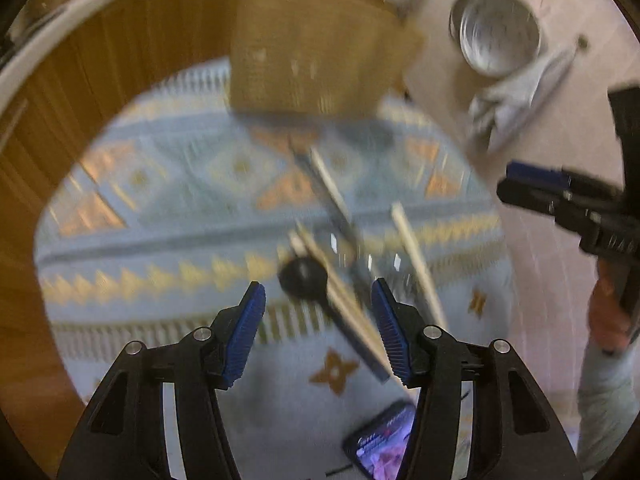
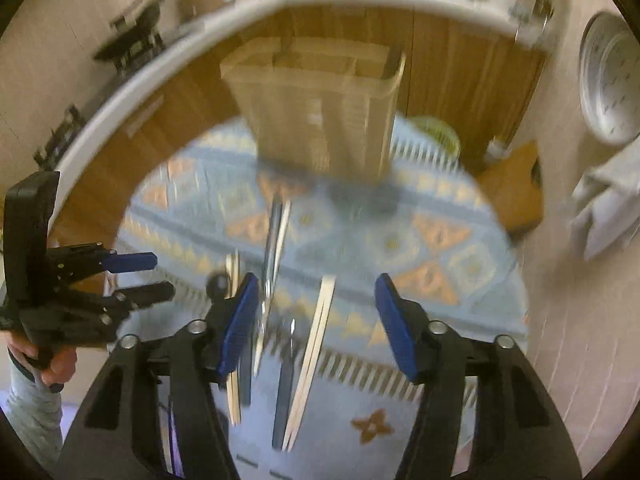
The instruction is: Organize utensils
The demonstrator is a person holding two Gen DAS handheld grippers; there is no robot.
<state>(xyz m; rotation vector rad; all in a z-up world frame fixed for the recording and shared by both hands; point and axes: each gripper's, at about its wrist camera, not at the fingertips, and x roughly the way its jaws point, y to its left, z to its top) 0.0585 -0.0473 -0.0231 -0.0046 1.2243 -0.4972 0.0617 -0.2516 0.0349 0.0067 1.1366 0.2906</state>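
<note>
Left gripper (image 1: 318, 332): your jaws stand wide apart with nothing between them, above the black round-headed spoon (image 1: 303, 280).
Right gripper (image 2: 316, 324): also wide and empty, hanging over the pair of pale wooden chopsticks (image 2: 316, 344) and the shiny metal utensil (image 2: 272, 248) to their left.
Utensils: all lie loose on the blue patterned rug (image 2: 420, 240) on the floor, some crossing one another; blur hides which touch.
Destination: likely the tall wooden compartmented utensil holder (image 2: 320, 112) standing upright at the rug's far edge, in front of the wooden cabinet (image 2: 460, 60).
Step in hand: judging from the pose, you are approaching for a first pick.
Doing it well: take one piece at a time; straddle the chopsticks across their length near the middle so both sticks come up together, and close only once the fingers sit low beside them. Slow down, since both views are smeared.
Watch: the smartphone with a lit screen (image 1: 384, 440) lying near your left gripper.
Writing: the phone's screen shows text, too blurred to read; no brands legible.
</note>
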